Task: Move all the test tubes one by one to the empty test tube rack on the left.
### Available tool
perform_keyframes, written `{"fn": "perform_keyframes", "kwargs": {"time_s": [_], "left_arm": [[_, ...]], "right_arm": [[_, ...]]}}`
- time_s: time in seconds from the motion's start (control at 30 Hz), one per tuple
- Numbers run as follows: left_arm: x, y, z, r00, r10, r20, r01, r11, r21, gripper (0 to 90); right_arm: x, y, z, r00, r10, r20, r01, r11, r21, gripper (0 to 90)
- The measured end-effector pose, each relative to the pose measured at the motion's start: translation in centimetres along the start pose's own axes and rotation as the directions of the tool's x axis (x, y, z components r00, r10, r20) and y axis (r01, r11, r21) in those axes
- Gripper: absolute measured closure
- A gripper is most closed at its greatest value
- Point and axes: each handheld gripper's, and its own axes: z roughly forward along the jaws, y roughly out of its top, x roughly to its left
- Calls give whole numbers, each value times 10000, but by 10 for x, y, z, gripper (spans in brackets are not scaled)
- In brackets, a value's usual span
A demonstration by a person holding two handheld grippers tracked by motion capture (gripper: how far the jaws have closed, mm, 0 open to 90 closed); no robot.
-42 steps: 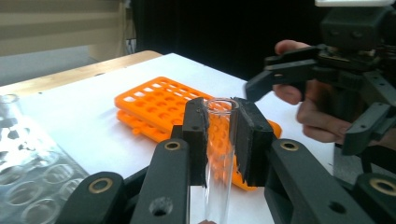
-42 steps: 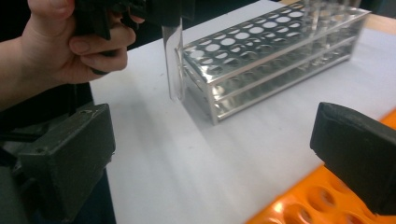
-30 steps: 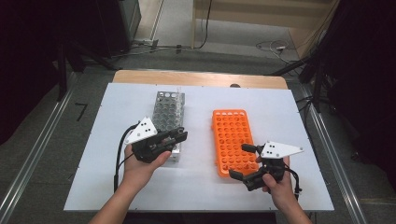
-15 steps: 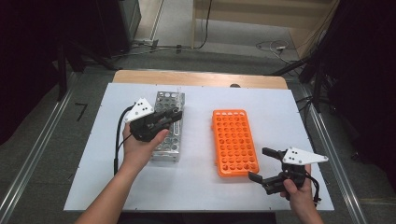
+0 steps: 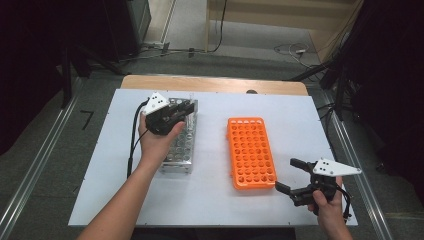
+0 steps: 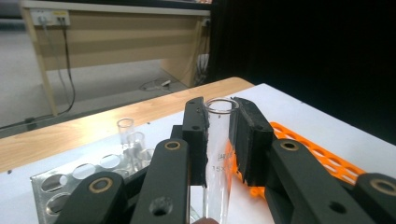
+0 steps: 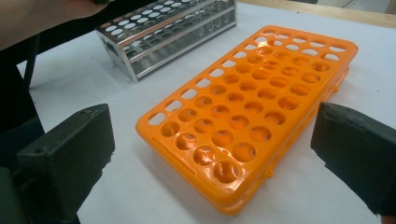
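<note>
The glass test tube (image 6: 218, 154) stood upright between the black jaws of the left gripper (image 6: 218, 140), which were clamped on it from both sides just below its rounded open rim. It was clear and thin-walled, with faint printed lettering on its side, and its lower end ran out of the left gripper view. In the high view the left gripper (image 5: 186, 111) hung over the far end of the metal rack (image 5: 177, 150), a shiny box of bright sheet with rows of round holes and open sides. One more clear tube (image 6: 125, 133) stood in that rack near its far edge, well clear of the held one.

The orange rack (image 5: 250, 152) lay flat on the white table (image 5: 300, 115), a glossy plastic slab with rounded corners and a dense grid of round wells, all of them open. A bare strip of table separated the two racks. The right gripper (image 5: 292, 176) rested low near the orange rack's near right corner, its jaws spread wide with nothing between them; in the right gripper view its blunt, matte black pads (image 7: 70, 149) flanked the rack's near corner without touching it. Open white table lay to the right of the orange rack and along the near edge.
</note>
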Motion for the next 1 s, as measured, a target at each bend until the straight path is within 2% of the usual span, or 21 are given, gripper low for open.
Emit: {"fn": "perform_keyframes", "kwargs": {"time_s": [0.2, 0.4, 0.6, 0.83, 1.0], "left_arm": [[9, -6, 10, 9989, -172, -433, 178, 9997, 141, 753], [13, -8, 17, 9980, -302, -551, 309, 9994, 135, 753], [12, -11, 22, 9980, -284, -568, 313, 9982, 516, 752], [5, -12, 20, 9970, 263, -721, -175, 9926, 1203, 752], [1, -15, 20, 9938, 656, -895, -478, 9809, 1884, 751]], "right_arm": [[-1, -1, 0, 10000, -8, -46, 8, 10000, -2, 0], [-2, -1, 0, 10000, 59, -65, -59, 10000, -16, 0], [-2, -2, 0, 9999, 85, -56, -85, 10000, -8, 0], [-3, -2, 1, 9999, 75, -80, -74, 10000, 18, 0], [-2, -2, 2, 9999, 74, -68, -73, 10000, 52, 0]]}}
